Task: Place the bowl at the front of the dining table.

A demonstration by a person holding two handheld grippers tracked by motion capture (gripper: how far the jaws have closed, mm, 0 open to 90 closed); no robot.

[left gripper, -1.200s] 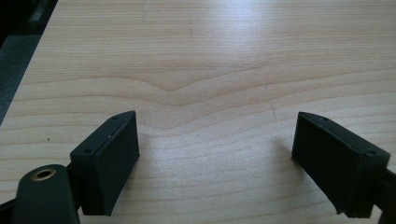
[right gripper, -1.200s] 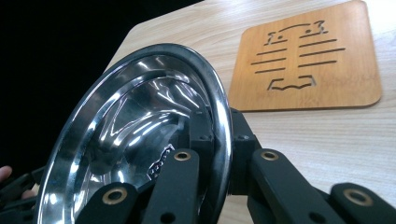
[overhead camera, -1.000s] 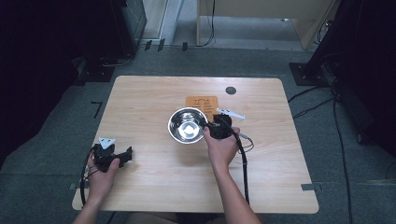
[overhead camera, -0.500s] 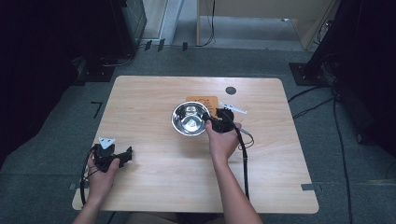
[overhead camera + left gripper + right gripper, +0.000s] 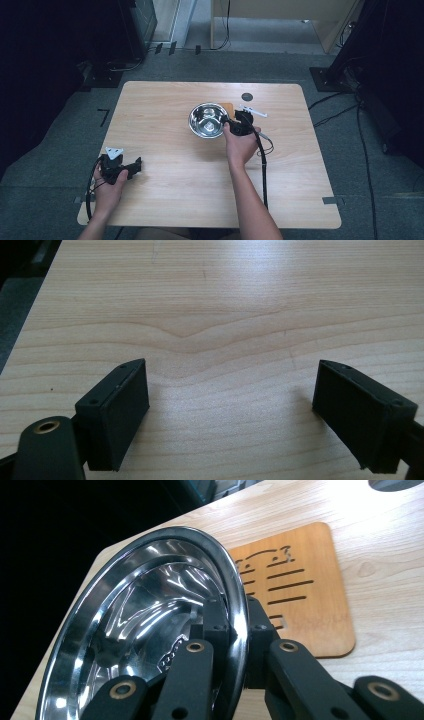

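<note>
Shiny steel bowl (image 5: 208,120) is pinched at its 3 o'clock rim by the right gripper (image 5: 233,123), so I'd keep it level while setting it on the slotted wooden trivet (image 5: 300,595); left gripper (image 5: 131,167) idles wide apart.

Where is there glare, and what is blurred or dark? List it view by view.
High view: surroundings nearly black, table evenly lit, bright glints inside the steel bowl. Left gripper view: soft sheen on the wood at top, the open jaws slightly soft. Right gripper view: strong streaked reflections in the bowl, near linkage blurred, the wooden trivet sharp, background black.
</note>
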